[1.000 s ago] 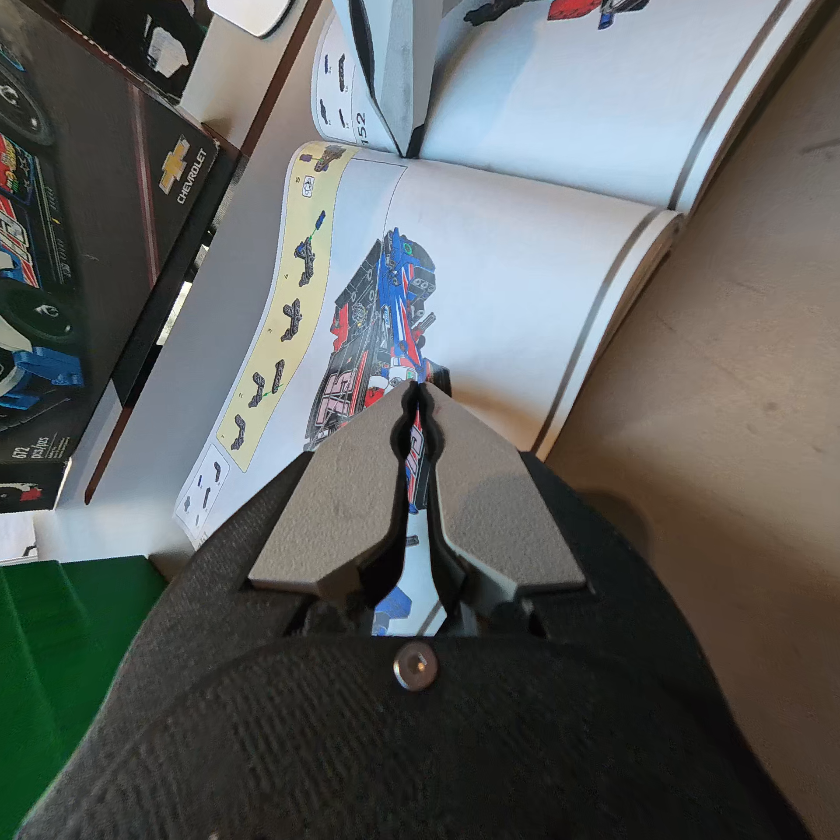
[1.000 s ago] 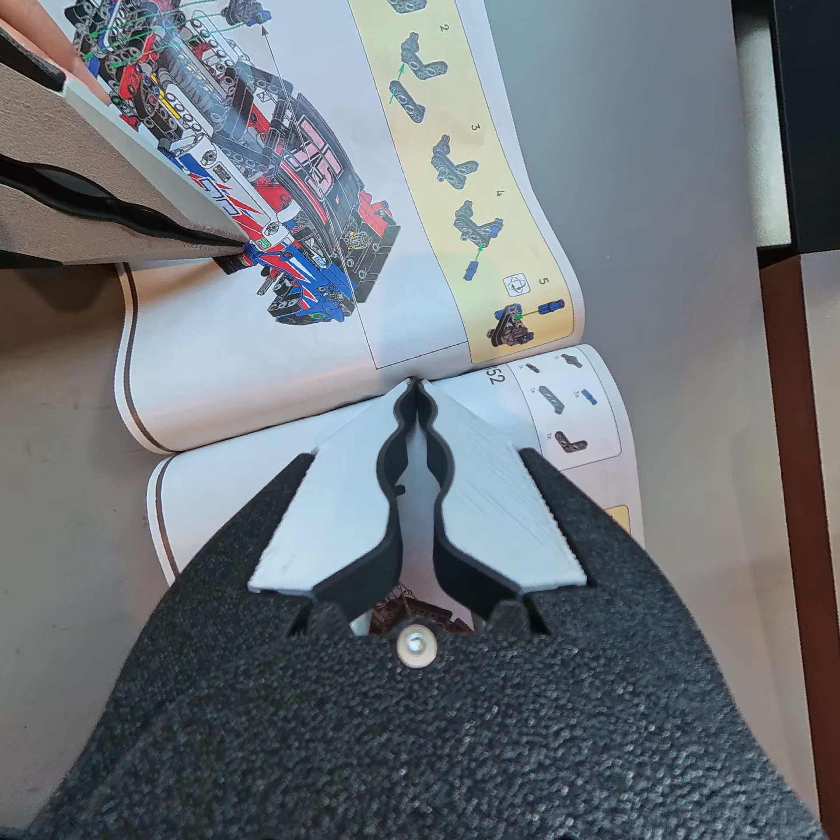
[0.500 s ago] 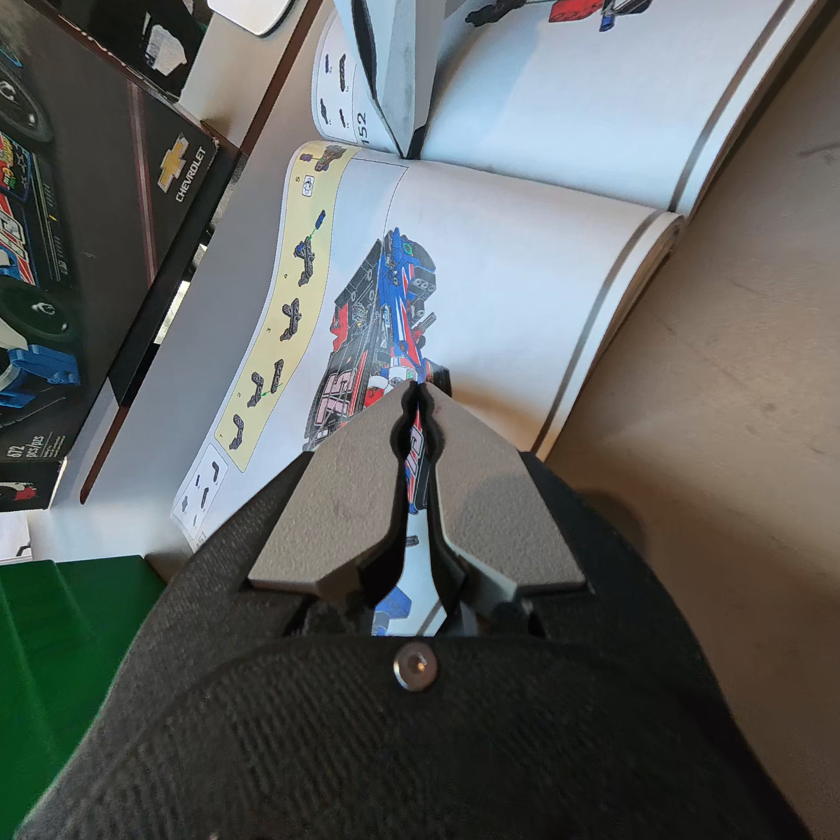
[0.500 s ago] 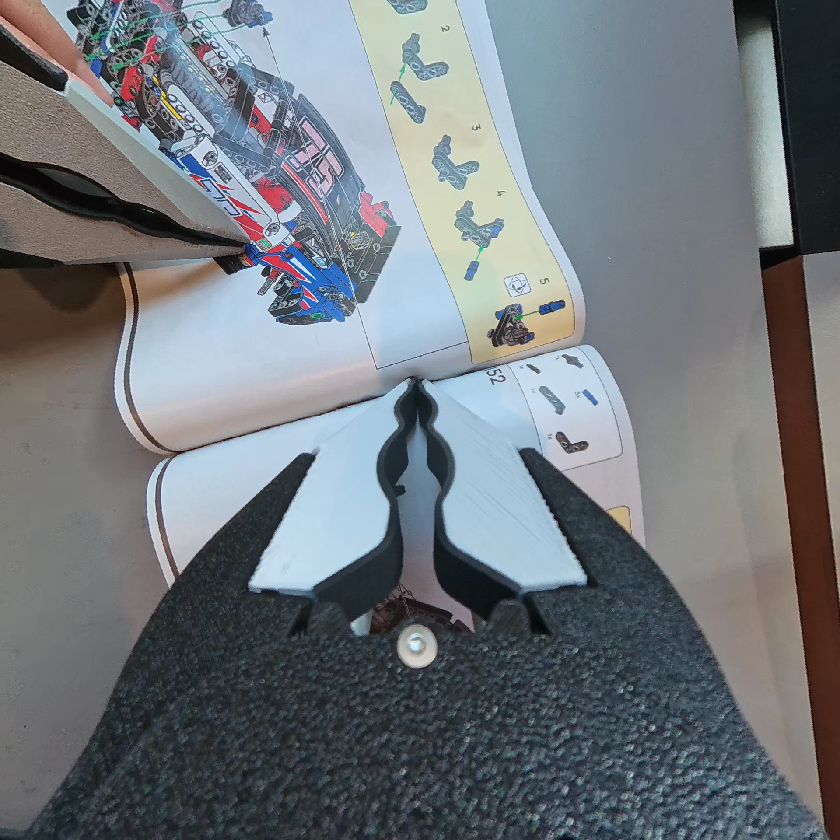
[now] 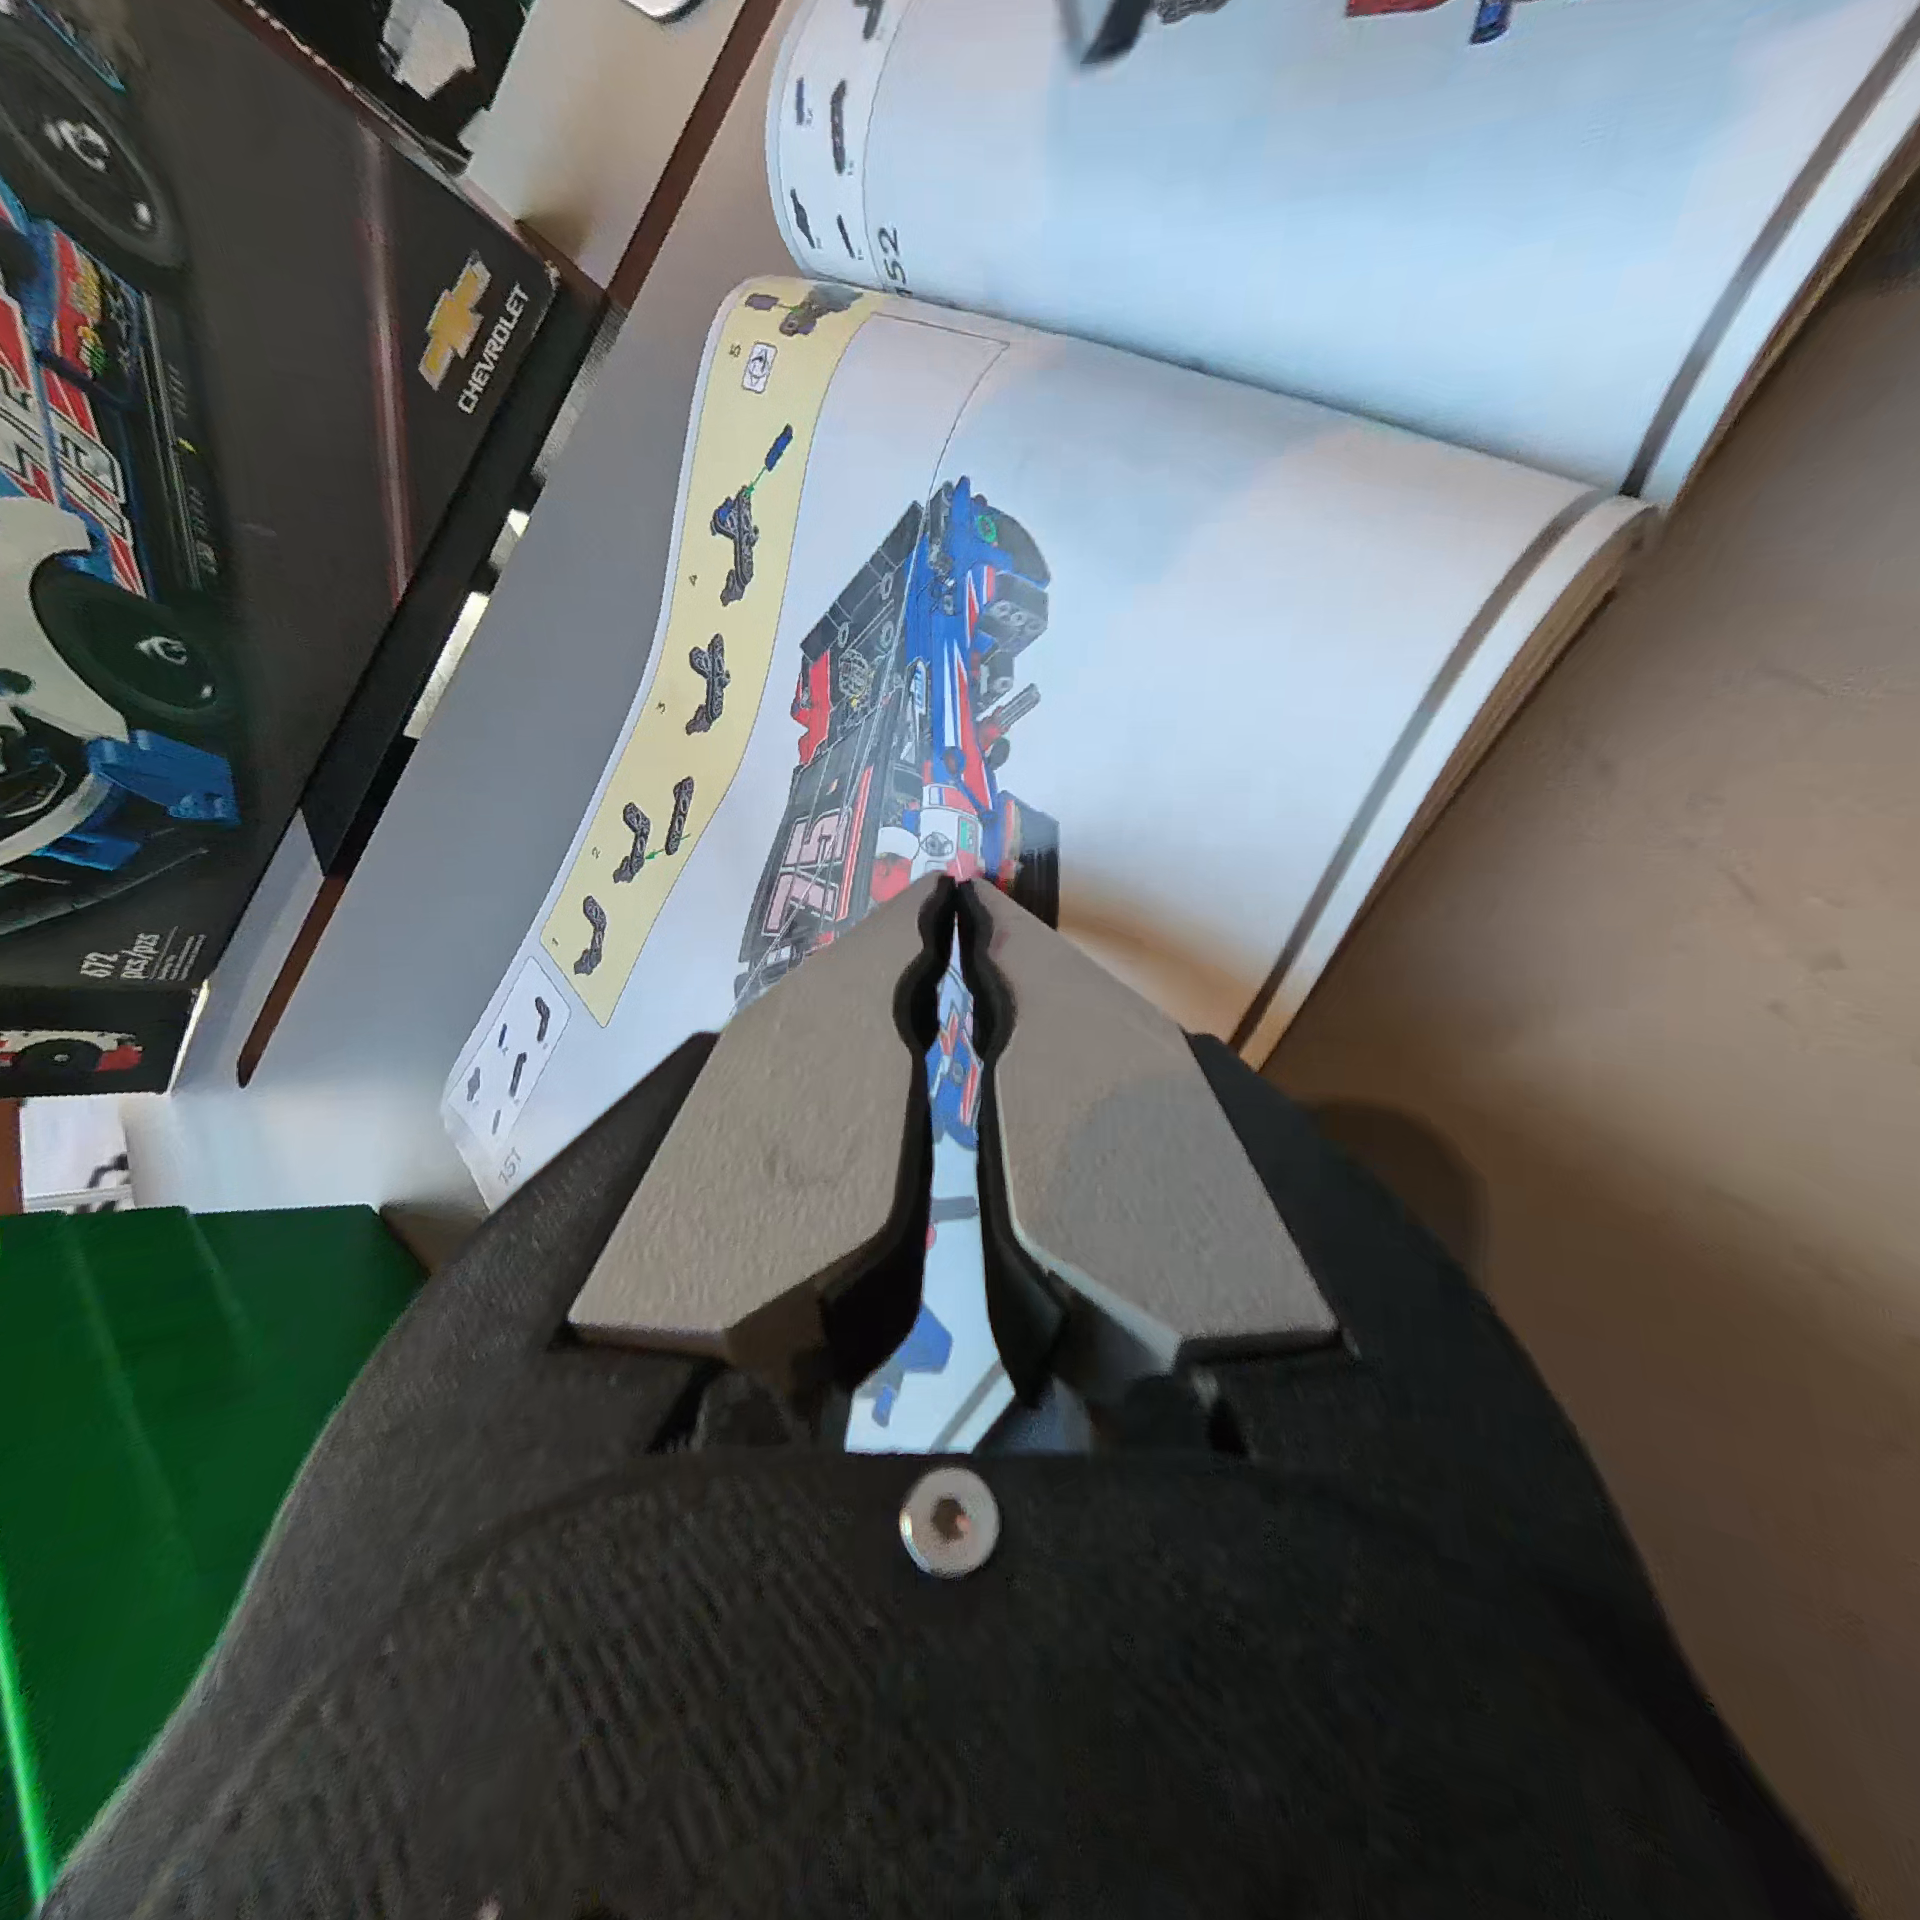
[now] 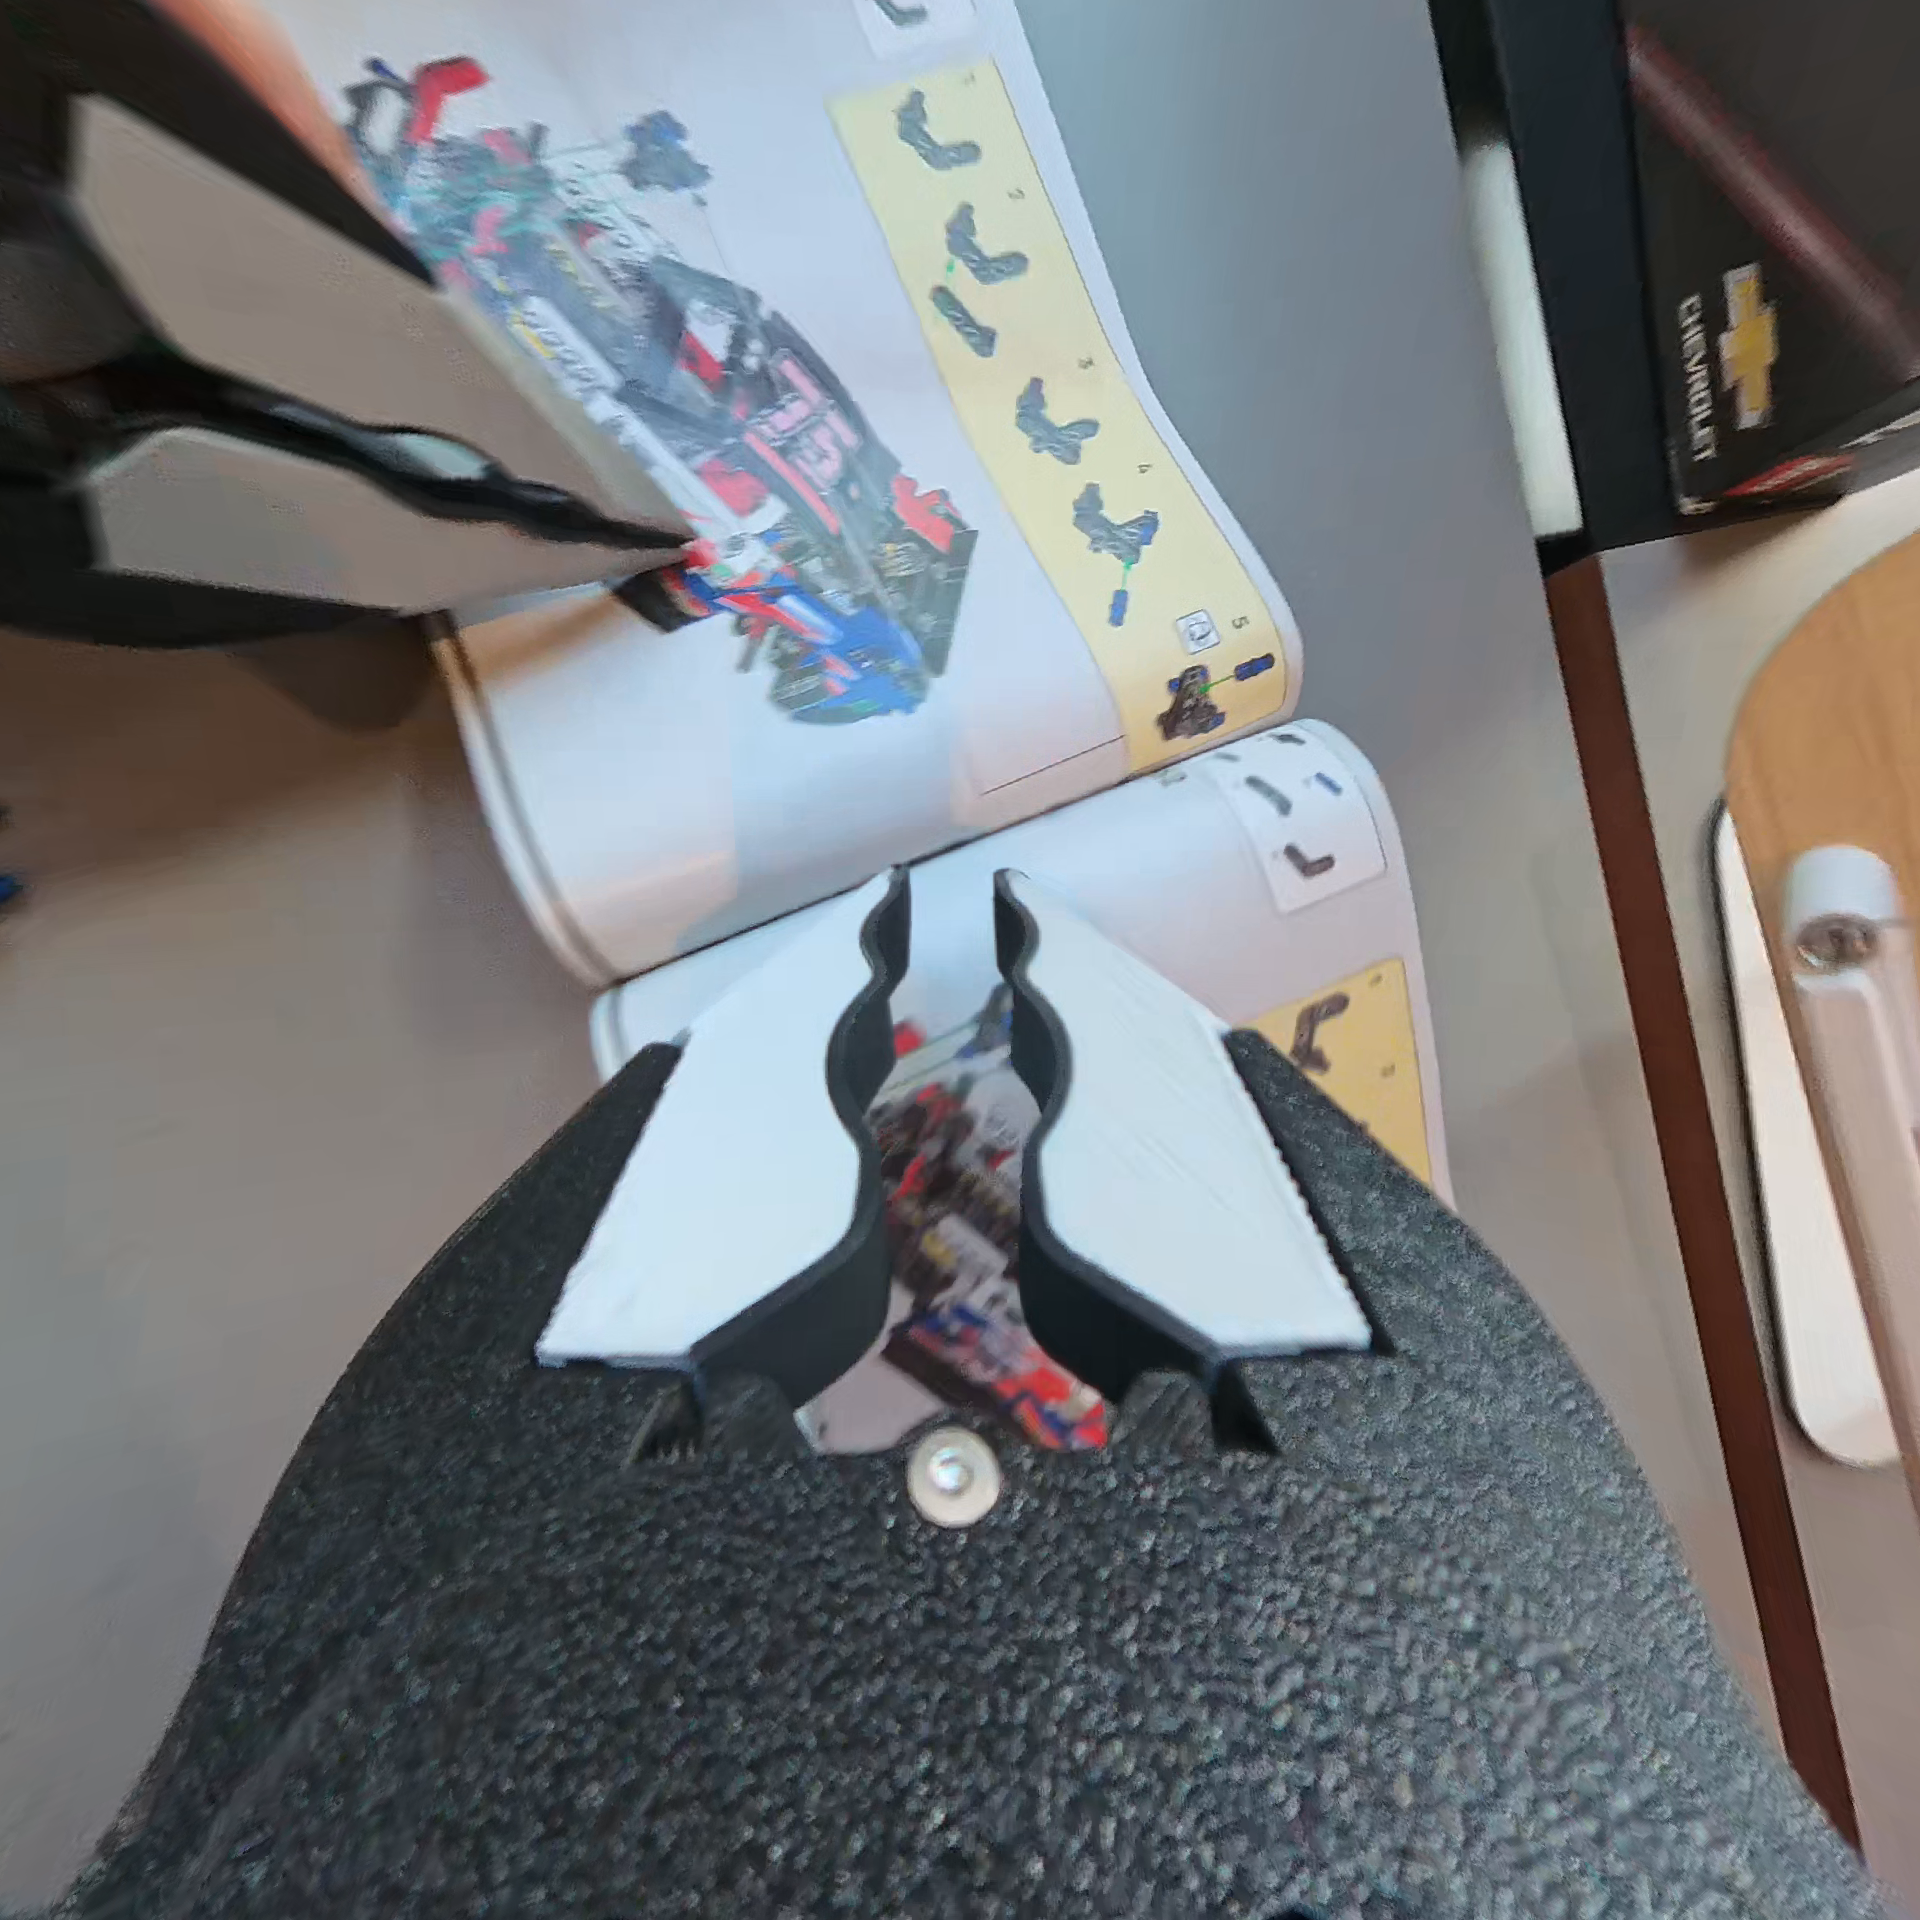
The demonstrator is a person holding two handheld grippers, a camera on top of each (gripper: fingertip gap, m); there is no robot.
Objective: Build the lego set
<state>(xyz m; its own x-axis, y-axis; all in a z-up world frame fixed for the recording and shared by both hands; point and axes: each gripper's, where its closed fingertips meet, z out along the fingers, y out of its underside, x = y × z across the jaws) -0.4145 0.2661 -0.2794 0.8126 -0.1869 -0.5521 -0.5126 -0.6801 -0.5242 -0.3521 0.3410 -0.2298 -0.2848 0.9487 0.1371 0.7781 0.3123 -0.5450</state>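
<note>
The open instruction booklet [image 5: 1195,623] lies on the brown table, its pages showing a blue, red and black car and a yellow strip of small steps. My left gripper [image 5: 956,883] is shut, its tips resting on the left-hand page at the car drawing. In the right wrist view it [image 6: 681,540] comes in from the upper left onto the booklet [image 6: 831,779]. My right gripper [image 6: 951,883] is slightly open and empty, and hovers above the other page near the spine. No loose bricks show clearly.
The black set box [image 5: 260,468] stands beside the booklet on a grey surface and also shows in the right wrist view [image 6: 1766,260]. A green object [image 5: 156,1455] is at lower left. A pale wood and white piece of furniture [image 6: 1818,831] is beyond the table's edge. About 12 cm separates my left fingertips from my right. The green object [image 5: 156,1455] is about 20 cm from my left fingertips.
My right gripper has opened a little and pulled back from the booklet, so more of the box and room shows. My left gripper stays shut on the page.
</note>
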